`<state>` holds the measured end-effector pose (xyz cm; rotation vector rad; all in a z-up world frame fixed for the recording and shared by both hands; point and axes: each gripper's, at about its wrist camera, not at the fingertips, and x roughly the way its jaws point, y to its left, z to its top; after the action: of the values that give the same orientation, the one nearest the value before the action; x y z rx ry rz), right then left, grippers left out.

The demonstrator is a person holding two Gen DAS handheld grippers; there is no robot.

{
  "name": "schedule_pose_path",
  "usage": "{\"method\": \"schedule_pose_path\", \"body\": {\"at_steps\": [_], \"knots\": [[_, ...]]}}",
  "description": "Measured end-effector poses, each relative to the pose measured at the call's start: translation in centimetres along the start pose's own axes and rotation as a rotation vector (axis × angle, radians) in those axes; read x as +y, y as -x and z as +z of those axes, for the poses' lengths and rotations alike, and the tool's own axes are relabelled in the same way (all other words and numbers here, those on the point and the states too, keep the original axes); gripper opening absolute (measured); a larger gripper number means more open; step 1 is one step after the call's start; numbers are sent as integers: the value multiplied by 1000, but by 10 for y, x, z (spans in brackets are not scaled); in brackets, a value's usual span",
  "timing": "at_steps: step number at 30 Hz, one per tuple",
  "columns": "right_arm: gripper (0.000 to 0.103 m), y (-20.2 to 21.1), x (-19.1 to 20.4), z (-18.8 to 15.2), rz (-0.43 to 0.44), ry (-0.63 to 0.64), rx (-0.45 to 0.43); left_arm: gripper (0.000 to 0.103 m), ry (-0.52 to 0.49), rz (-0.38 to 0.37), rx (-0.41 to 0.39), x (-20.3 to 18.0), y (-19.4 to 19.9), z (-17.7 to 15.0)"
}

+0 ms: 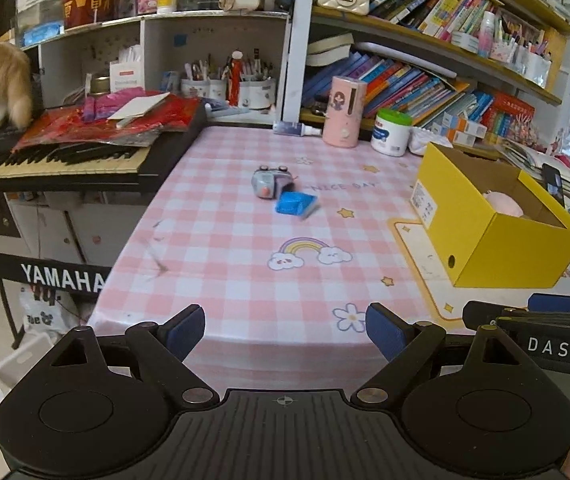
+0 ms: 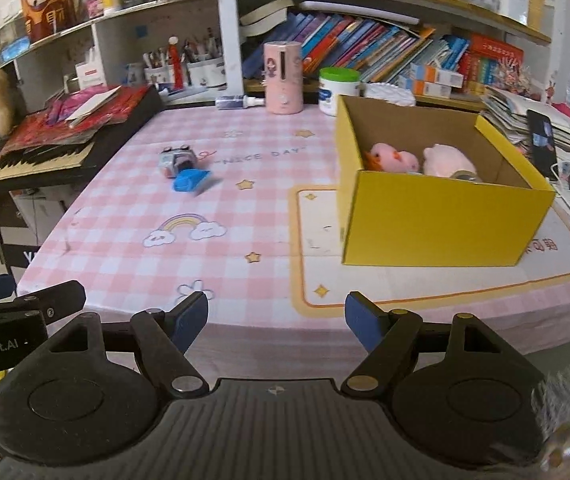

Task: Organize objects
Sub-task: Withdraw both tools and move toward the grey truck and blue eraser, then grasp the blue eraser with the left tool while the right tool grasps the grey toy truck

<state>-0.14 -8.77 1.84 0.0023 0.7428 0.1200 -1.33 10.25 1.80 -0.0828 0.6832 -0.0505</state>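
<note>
Both tools are held wide and empty at the near edge of the counter [image 1: 245, 280]: the left tool [image 1: 285, 330] and the right tool [image 2: 277, 318]. A grey toy car [image 1: 268, 184] touches a blue toy [image 1: 296, 204] mid-counter; pink plush toys [image 2: 417, 160] are seen inside the yellow box [image 2: 437, 224]. One toy should be approached squarely, so its neighbour is not knocked

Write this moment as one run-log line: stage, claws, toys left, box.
stage: approach | left claw: open, empty | right claw: open, empty | on table: grey toy, blue toy | yellow box: holds pink plush toys
</note>
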Motion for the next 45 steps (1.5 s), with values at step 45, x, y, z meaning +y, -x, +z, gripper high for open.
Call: {"method": "schedule_pose_path", "body": {"at_steps": [45], "knots": [[66,-157,7,135,139,41,-15,87,17,50,85,10,-168,98]]}}
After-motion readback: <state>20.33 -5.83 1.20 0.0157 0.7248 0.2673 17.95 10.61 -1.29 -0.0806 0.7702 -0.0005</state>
